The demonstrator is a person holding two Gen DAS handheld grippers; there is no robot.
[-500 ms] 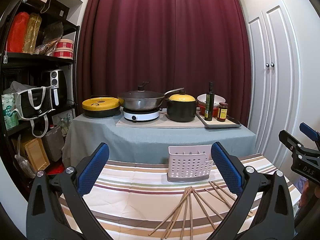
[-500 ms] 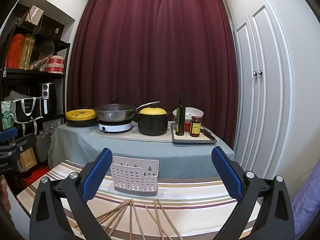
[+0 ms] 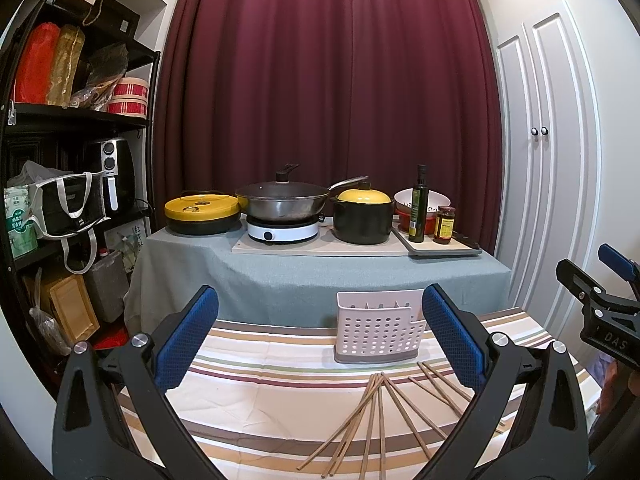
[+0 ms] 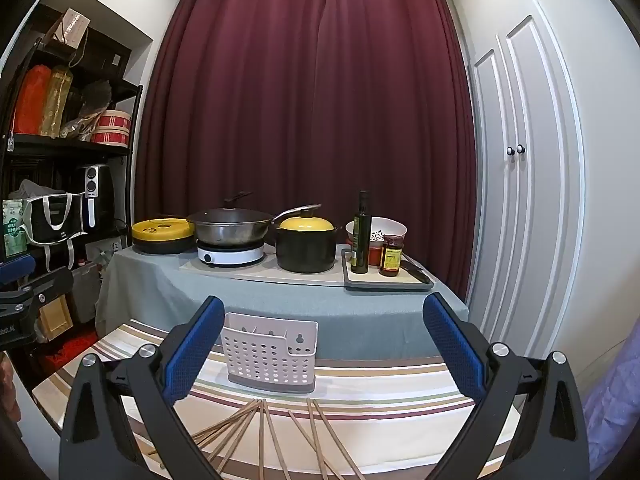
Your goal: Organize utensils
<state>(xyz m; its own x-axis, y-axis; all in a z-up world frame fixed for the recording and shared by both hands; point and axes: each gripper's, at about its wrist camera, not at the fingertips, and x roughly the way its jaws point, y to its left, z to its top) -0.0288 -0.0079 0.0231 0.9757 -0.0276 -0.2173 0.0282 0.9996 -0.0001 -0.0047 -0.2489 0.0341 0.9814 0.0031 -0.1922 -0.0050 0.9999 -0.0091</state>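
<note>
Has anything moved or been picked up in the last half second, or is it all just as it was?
Nothing visibly changed. The left gripper and right gripper stay open and empty above the striped tablecloth; the chopsticks still lie fanned out in front of the white perforated holder, untouched.

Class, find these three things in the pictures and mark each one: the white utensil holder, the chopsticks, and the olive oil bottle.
utensil holder (image 3: 376, 336): left wrist view, perforated front wall.
chopsticks (image 3: 380, 412): left wrist view, shaft of one stick in the fan.
olive oil bottle (image 4: 360, 244): right wrist view, dark glass body.
</note>
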